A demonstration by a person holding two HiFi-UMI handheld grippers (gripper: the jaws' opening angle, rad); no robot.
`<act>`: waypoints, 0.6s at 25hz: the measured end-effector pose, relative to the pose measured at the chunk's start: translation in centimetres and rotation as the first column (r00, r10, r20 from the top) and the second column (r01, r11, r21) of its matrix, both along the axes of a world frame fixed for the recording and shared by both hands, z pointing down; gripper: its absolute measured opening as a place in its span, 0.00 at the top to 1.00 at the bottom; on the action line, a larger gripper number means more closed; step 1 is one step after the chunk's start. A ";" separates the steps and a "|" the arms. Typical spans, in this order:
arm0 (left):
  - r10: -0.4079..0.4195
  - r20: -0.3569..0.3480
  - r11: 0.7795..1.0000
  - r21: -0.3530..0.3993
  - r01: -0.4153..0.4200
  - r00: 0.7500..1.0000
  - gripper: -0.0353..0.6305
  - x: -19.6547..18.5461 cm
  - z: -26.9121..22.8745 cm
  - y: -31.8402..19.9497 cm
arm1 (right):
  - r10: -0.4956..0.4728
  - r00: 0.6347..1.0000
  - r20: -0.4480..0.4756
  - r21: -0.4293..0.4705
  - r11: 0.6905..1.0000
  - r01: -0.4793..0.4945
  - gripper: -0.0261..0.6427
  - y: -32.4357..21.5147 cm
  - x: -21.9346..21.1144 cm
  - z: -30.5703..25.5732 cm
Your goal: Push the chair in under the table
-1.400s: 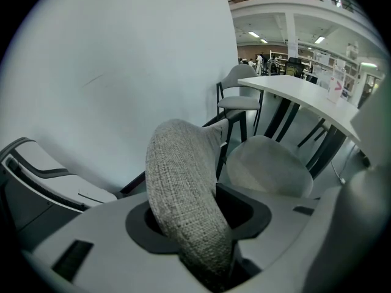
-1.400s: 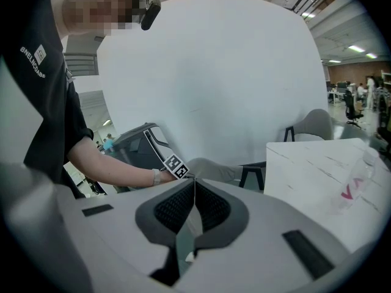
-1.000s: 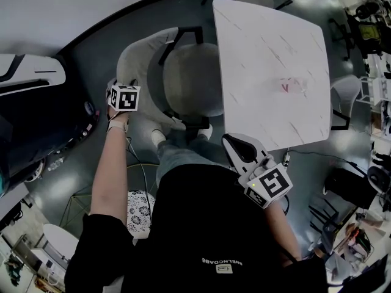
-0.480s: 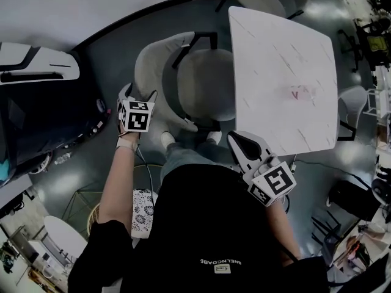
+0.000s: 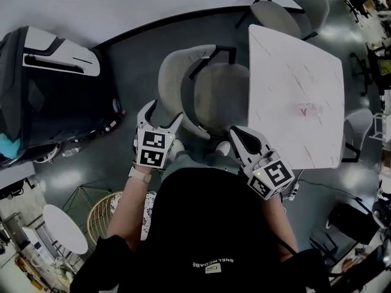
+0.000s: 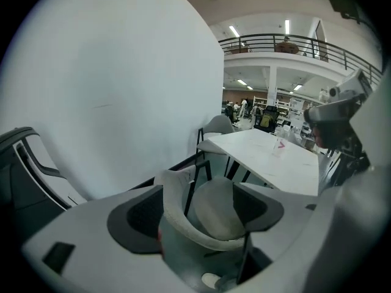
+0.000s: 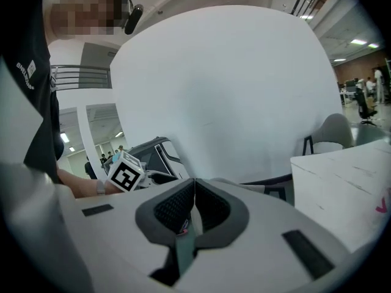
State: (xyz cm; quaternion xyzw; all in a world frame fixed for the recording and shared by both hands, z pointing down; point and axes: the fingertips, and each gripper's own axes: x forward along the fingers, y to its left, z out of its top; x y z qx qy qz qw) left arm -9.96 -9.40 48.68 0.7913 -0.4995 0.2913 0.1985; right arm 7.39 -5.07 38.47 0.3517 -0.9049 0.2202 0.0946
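Note:
In the head view the grey padded chair (image 5: 204, 93) stands with its seat against the left edge of the white marble-look table (image 5: 299, 84), backrest away from it. My left gripper (image 5: 164, 113) hovers open just short of the backrest, touching nothing. Its own view frames the chair (image 6: 214, 209) between the spread jaws of the left gripper (image 6: 198, 197), with the table (image 6: 263, 154) beyond. My right gripper (image 5: 236, 133) is shut and empty near the table's near corner. The right gripper view shows the right gripper (image 7: 193, 191) with its pads pressed together and the table (image 7: 348, 182) at the right.
A large black and white machine (image 5: 55, 90) stands at the left. A second grey chair (image 5: 287, 11) sits at the table's far end and another chair (image 5: 357, 127) at its right. A wicker basket (image 5: 101, 215) and a white stool (image 5: 64, 231) lie behind left.
My left gripper has come away from the chair's backrest, opened wider, and risen back toward the person. The right gripper has shifted slightly left. The chair's seat stays at the table's edge.

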 end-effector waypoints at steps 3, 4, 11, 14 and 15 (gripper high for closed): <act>-0.017 -0.037 1.000 0.023 0.018 0.999 0.41 0.5 -2.2 1.6 | -0.017 1.000 0.015 0.020 1.000 0.017 0.94 -0.3 -0.5 -0.3; -0.025 -0.053 0.999 0.032 0.027 0.998 0.41 0.7 -2.9 1.9 | -0.024 1.000 0.017 0.026 0.999 0.023 0.94 -0.5 -0.6 -0.4; -0.022 -0.170 0.994 0.105 0.041 0.985 0.41 3.2 -7.5 3.3 | -0.057 0.998 0.038 0.041 0.998 0.055 0.94 -1.4 -1.5 -1.2; -0.003 -0.210 0.992 0.126 0.030 0.978 0.41 4.5 -9.2 3.6 | -0.055 0.998 0.043 0.028 0.998 0.054 0.94 -1.5 -1.5 -1.0; 0.004 -0.215 0.991 0.133 0.025 0.977 0.41 4.8 -9.7 3.6 | -0.053 0.998 0.046 0.027 0.998 0.052 0.94 -1.6 -1.6 -1.0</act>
